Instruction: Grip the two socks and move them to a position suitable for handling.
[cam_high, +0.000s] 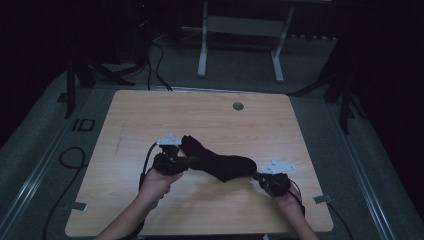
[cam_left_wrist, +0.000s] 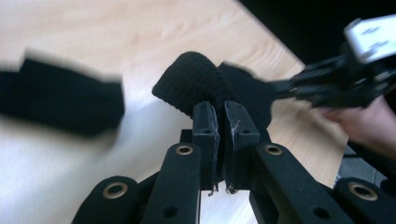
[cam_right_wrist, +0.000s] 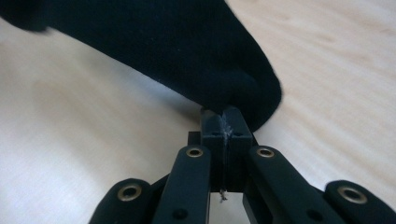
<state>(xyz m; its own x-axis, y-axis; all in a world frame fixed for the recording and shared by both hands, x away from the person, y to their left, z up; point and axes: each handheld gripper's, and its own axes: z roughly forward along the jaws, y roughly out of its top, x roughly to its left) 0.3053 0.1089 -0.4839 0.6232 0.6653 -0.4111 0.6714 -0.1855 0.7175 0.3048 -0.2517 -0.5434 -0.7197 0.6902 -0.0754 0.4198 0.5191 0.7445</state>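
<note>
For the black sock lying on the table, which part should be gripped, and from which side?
Grip the black sock at its two ends, each from its own side. It lies stretched across the table, so both ends stick out as thin, pinchable fabric. The left hand-held gripper is shut on the ribbed cuff end, the right hand-held gripper on the rounded toe end, low and nearly level.

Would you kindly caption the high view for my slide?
Two hand-held grippers, left gripper and right gripper, pinch a black sock on a wooden table.
</note>
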